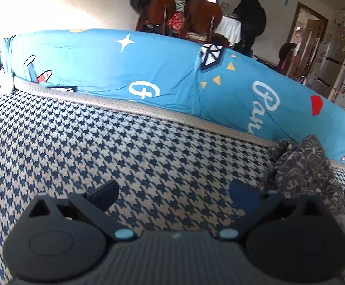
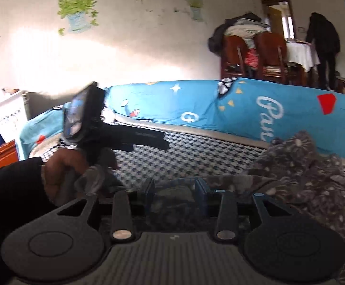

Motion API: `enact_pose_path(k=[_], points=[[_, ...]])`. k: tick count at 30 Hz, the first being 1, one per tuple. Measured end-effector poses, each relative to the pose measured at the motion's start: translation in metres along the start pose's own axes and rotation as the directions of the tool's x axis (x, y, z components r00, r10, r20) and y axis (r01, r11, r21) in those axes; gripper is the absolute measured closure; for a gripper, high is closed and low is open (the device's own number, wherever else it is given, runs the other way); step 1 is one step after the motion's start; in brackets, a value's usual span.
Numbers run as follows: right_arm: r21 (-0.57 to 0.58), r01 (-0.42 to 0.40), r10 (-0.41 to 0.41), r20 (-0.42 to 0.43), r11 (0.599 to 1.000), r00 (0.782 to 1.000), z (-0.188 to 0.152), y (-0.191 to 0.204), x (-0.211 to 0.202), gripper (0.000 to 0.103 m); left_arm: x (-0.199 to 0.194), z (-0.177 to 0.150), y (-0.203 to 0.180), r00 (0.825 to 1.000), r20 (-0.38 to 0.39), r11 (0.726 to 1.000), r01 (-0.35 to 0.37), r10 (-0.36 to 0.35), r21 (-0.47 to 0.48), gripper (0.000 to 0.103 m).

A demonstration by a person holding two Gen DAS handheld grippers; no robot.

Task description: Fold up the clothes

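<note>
Dark patterned garment [image 2: 310, 173] bunched in a heap, not flat, on the houndstooth seat cover [image 1: 129, 156]; heaped just ahead and right of the right gripper [image 2: 176, 191], one edge drawn between its fingers, presumably pinched for pulling out flat. Right gripper held low and level, fingers narrowed on cloth. Left gripper [image 1: 172, 192] spread wide, holding nothing, garment at its right fingertip; hovers tilted down toward the seat. Blue printed cushion [image 1: 148, 71] behind.

Dark grey patterned garment [image 2: 315, 173], navy-and-cream houndstooth cover [image 1: 101, 142], bright blue quilt [image 1: 148, 64]
</note>
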State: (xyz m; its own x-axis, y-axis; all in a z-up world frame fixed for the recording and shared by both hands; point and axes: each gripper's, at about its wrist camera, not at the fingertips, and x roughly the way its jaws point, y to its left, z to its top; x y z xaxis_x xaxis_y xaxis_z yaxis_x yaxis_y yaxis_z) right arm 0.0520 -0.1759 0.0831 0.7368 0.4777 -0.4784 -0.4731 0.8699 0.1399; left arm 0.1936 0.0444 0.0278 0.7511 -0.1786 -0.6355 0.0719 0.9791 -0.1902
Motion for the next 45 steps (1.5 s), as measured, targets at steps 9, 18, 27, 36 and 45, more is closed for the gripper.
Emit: enact_pose_path(k=[9, 18, 27, 36, 45], points=[[0.089, 0.259, -0.25, -0.104, 0.962, 0.963, 0.0, -0.052, 0.01, 0.064, -0.01, -0.022, -0.04, 0.991, -0.027, 0.975, 0.133, -0.13, 0.177, 0.0], [0.293, 0.552, -0.515, -0.198, 0.781, 0.834, -0.011, -0.147, 0.003, 0.058, -0.012, -0.055, -0.074, 0.975, -0.104, 0.921, 0.22, -0.196, 0.323, 0.0], [0.37, 0.657, -0.606, -0.26, 0.657, 0.752, -0.029, -0.208, 0.008, 0.057, -0.009, -0.083, -0.09, 0.966, -0.17, 0.886, 0.248, -0.196, 0.391, 0.0], [0.377, 0.708, -0.636, -0.315, 0.598, 0.705, -0.043, -0.234, 0.022, 0.044, 0.003, -0.088, -0.092, 0.956, -0.226, 0.884, 0.263, -0.186, 0.386, 0.0], [0.358, 0.681, -0.607, -0.31, 0.638, 0.732, -0.049, -0.239, 0.044, 0.049, 0.011, -0.089, -0.089, 0.947, -0.26, 0.889, 0.279, -0.191, 0.362, 0.0]])
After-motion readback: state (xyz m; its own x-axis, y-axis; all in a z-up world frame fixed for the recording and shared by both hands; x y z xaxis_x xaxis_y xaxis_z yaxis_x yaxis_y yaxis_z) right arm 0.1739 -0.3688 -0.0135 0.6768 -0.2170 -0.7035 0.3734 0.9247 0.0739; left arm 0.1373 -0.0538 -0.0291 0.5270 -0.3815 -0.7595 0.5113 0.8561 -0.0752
